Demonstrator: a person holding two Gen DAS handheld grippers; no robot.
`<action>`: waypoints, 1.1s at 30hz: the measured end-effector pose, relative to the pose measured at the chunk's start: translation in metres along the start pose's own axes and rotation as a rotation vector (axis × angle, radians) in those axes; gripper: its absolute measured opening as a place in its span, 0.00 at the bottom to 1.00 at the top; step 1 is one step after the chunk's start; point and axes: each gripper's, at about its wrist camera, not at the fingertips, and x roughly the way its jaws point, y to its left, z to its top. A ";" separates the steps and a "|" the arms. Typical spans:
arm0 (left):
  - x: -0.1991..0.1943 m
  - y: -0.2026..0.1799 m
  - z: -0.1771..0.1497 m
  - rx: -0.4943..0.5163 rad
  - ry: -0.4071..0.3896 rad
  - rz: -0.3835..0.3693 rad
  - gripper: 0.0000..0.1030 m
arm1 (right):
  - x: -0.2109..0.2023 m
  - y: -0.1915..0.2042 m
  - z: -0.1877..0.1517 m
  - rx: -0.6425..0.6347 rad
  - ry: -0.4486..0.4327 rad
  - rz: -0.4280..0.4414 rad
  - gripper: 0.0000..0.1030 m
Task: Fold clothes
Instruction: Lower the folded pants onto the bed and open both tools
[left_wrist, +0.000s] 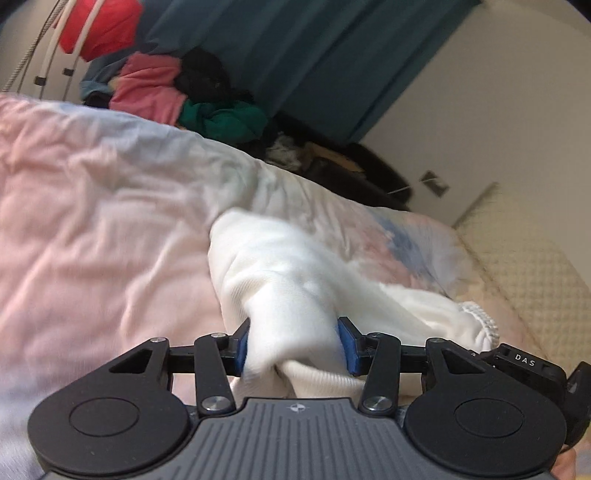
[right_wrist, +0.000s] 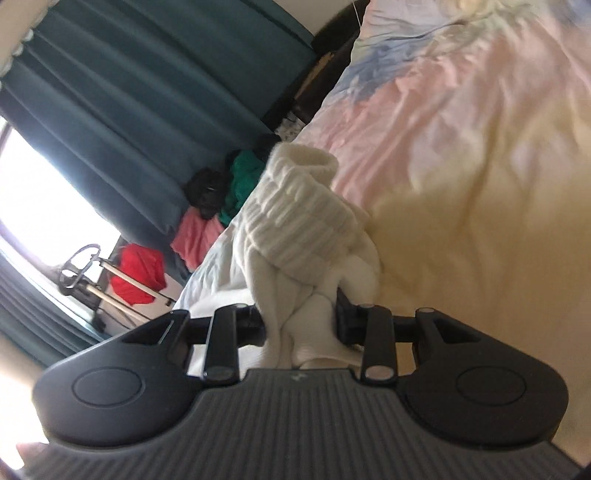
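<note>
A white knit garment (left_wrist: 295, 280) lies bunched over the pale pink bedcover (left_wrist: 92, 221). My left gripper (left_wrist: 295, 345) is shut on a thick fold of it, the blue pads (left_wrist: 347, 343) pressing either side. In the right wrist view the same white garment (right_wrist: 295, 218) shows a ribbed cuff standing up. My right gripper (right_wrist: 301, 325) is shut on a twisted bunch of it just below the cuff. The part of the cloth inside both grips is hidden.
A heap of pink, green and black clothes (left_wrist: 177, 99) sits at the far edge of the bed under teal curtains (left_wrist: 295, 55). A red item (right_wrist: 138, 273) hangs by a rack near the bright window. A cream quilted surface (left_wrist: 535, 266) lies at the right.
</note>
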 end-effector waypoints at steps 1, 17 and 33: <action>-0.002 0.005 -0.010 0.014 0.010 0.004 0.49 | -0.005 -0.007 -0.010 0.010 0.005 -0.002 0.36; -0.144 -0.092 -0.011 0.323 -0.017 0.133 0.82 | -0.126 0.052 -0.012 -0.169 0.043 -0.132 0.46; -0.354 -0.213 -0.049 0.475 -0.243 0.201 1.00 | -0.302 0.170 -0.055 -0.577 -0.079 -0.009 0.86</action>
